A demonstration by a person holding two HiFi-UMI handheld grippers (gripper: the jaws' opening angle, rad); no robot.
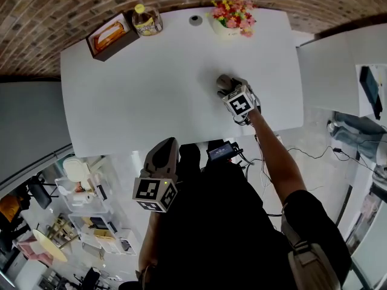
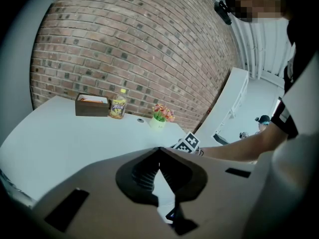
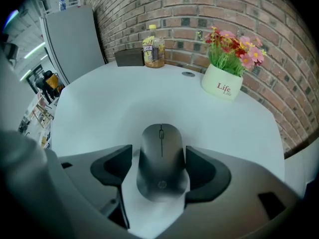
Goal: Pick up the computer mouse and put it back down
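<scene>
**Desk stock: one mouse between jaws, sundries at the back**

1. Brick wall (image 3: 259, 14). Runs behind the far edge of the table.
2. White table (image 1: 151, 83). Bears every item below except the left gripper.
3. Right gripper (image 1: 228, 89). Reaches over the table's right part. The jaws are parted to a middling width and straddle the mouse. One jaw lies against the mouse's side, and the other shows a thin sliver of tabletop between itself and the mouse.
4. Left gripper (image 1: 167, 145). Held off the table's near edge, well apart from the mouse. The jaws are closed tip to tip with nothing between them.
5. Brown box (image 1: 112, 36). Stands at the far left corner, just beside the bottle.
6. Flower pot (image 3: 222, 86). White, holds pink and yellow flowers, and stands at the far right near the wall.
7. Bottle (image 1: 147, 20). Has a yellow cap and stands upright.
8. Mouse (image 3: 162, 161). Dark grey. Lies flat on the table with its wheel end pointing away from the gripper.
9. Small round disc (image 1: 195, 20). Lies between the bottle and the pot.
</scene>
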